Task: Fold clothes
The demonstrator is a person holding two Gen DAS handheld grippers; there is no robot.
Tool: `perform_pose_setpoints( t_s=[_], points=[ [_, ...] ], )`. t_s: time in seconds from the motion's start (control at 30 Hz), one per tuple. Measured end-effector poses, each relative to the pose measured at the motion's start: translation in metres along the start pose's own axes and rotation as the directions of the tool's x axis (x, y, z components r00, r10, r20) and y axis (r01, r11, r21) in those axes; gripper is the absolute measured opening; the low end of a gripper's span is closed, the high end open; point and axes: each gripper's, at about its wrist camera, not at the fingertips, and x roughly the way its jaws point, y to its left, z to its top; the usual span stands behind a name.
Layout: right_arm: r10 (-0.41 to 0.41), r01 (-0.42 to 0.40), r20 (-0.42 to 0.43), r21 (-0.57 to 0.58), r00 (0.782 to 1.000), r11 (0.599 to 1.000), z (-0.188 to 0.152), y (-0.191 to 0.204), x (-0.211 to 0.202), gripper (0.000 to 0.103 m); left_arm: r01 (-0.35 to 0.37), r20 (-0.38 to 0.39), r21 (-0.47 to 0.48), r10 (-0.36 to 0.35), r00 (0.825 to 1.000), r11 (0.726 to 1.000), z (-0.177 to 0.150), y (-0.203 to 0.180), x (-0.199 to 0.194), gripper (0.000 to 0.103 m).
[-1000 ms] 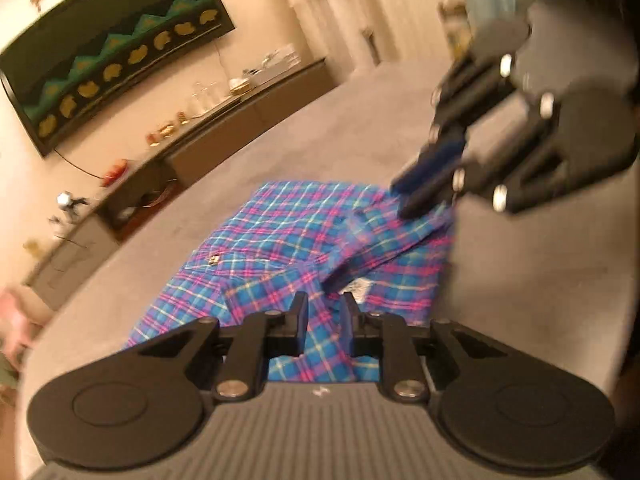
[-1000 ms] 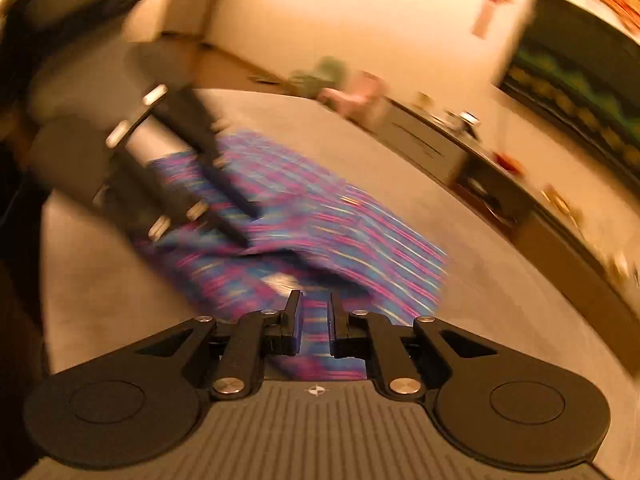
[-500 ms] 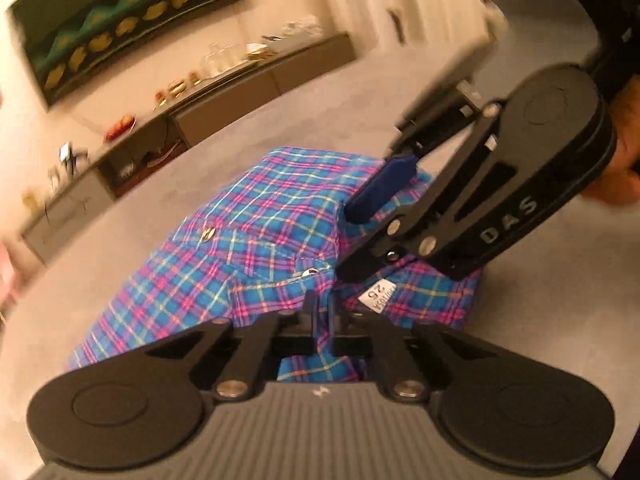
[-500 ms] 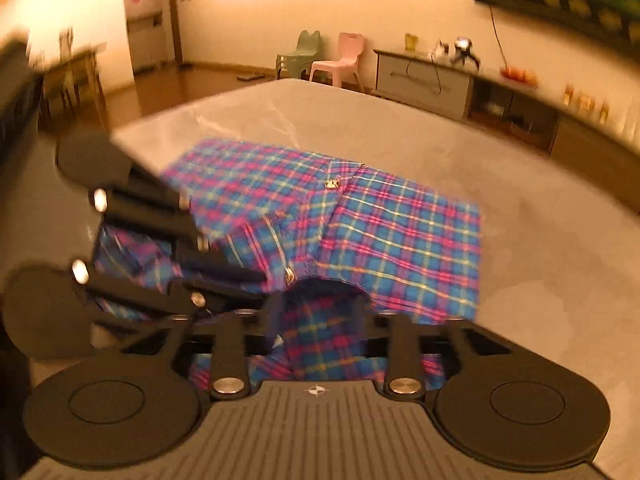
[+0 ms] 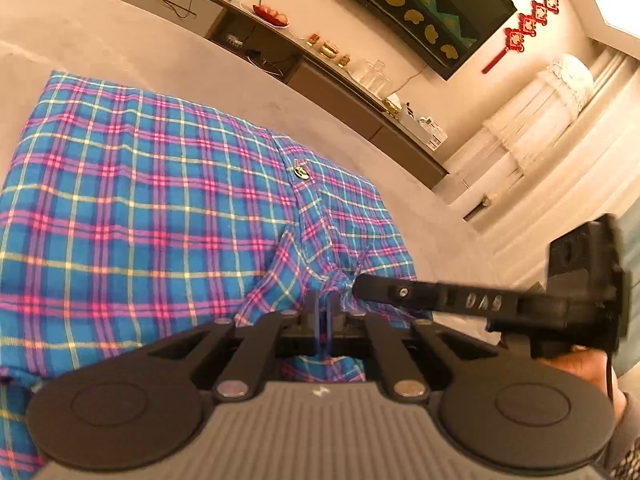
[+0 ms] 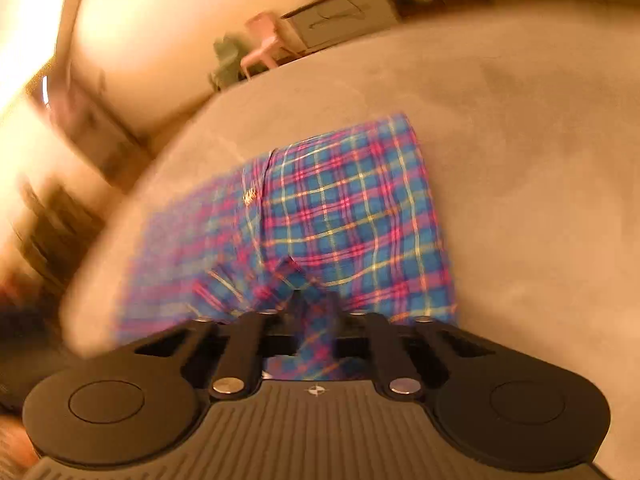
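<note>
**Gripping a plaid shirt at its near edge, both tools clenched**

Surveying the scene, we recorded one blue, pink and yellow plaid cotton shirt, lying mostly flat on a broad grey felt-like table top. A small round metal button sat on its front placket.

We noted the black two-finger left gripper with its jaws clenched on a bunched tuck of the shirt's near edge; the blue pads were almost together, with cloth pinched between them.

We noted the black right gripper entering from the right side of the left wrist view, its tip buried in the same gathered knot of fabric, just beside the left tool. In its own view, the right gripper had just been closing, and a fold of plaid stood pressed between its fingers. That view was blurred, so we could not make out finer detail.

We also logged a hand behind the right tool, a long dark low sideboard along the far wall, a red knotted hanging ornament, and a pink plastic chair.
</note>
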Motion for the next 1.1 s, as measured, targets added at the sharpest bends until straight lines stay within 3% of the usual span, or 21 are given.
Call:
perform_pose_setpoints(
  t_s=[0.1, 0.23, 0.3, 0.33, 0.43, 0.53, 0.73, 0.8, 0.83, 0.87, 0.9, 0.93, 1.03, 1.1],
  points=[
    [-0.117, 0.114, 0.001, -0.211, 0.993, 0.971, -0.002, 0.034, 0.007, 0.007, 0.039, 0.008, -0.053, -0.039, 0.999, 0.998, -0.002, 0.006, -0.003, 0.003],
    [-0.230, 0.205, 0.004, -0.469, 0.973, 0.859, -0.006, 0.067, 0.016, 0.009, 0.072, 0.007, -0.128, -0.072, 0.997, 0.989, -0.002, 0.017, -0.005, 0.003],
    [-0.262, 0.223, 0.013, -0.565, 0.965, 0.794, -0.008, 0.075, 0.020, 0.009, 0.046, 0.011, -0.091, -0.045, 0.999, 0.995, -0.003, 0.014, -0.002, 0.003],
    [-0.264, 0.225, 0.019, -0.582, 0.964, 0.782, -0.008, 0.075, 0.021, 0.009, 0.026, 0.014, -0.052, -0.025, 1.000, 0.998, -0.003, 0.010, 0.000, 0.003],
    [-0.201, 0.202, 0.056, -0.500, 0.978, 0.842, 0.000, 0.063, 0.008, 0.010, -0.001, 0.027, 0.002, 0.001, 1.000, 1.000, -0.006, -0.001, 0.001, 0.003],
    [-0.110, 0.128, 0.066, -0.435, 0.992, 0.891, 0.006, 0.054, 0.004, 0.010, 0.011, 0.026, -0.010, -0.011, 1.000, 1.000, -0.008, -0.001, 0.003, 0.003],
    [-0.086, 0.088, 0.022, -0.378, 0.996, 0.922, 0.007, 0.045, 0.028, 0.010, 0.081, 0.013, -0.166, -0.080, 0.997, 0.983, -0.009, 0.024, 0.007, 0.003],
    [-0.112, 0.107, 0.015, -0.417, 0.994, 0.902, 0.008, 0.050, 0.032, 0.010, 0.064, 0.009, -0.063, -0.063, 0.998, 0.996, -0.006, 0.017, 0.009, 0.003],
    [-0.124, 0.117, 0.011, -0.437, 0.992, 0.892, 0.008, 0.053, 0.034, 0.009, 0.023, 0.009, 0.072, -0.024, 1.000, 0.997, -0.007, 0.005, 0.009, 0.003],
    [-0.140, 0.129, 0.010, -0.462, 0.990, 0.878, 0.008, 0.056, 0.036, 0.009, -0.020, 0.007, 0.212, 0.019, 1.000, 0.977, -0.010, -0.010, 0.011, 0.004],
    [-0.164, 0.152, 0.021, -0.509, 0.986, 0.847, 0.004, 0.063, 0.038, 0.009, -0.062, 0.003, 0.349, 0.065, 0.998, 0.935, -0.013, -0.027, 0.013, 0.004],
    [-0.182, 0.168, 0.028, -0.541, 0.983, 0.824, 0.002, 0.067, 0.039, 0.009, -0.098, 0.003, 0.478, 0.110, 0.994, 0.873, -0.016, -0.044, 0.016, 0.005],
    [-0.160, 0.143, 0.004, -0.462, 0.987, 0.875, 0.011, 0.049, 0.023, 0.010, -0.120, -0.028, 0.734, 0.206, 0.978, 0.669, -0.032, -0.081, 0.022, 0.008],
    [-0.151, 0.154, 0.038, -0.381, 0.988, 0.912, 0.017, 0.029, 0.004, 0.010, -0.143, -0.002, 0.802, 0.241, 0.970, 0.581, -0.042, -0.089, 0.015, 0.012]
  ],
)
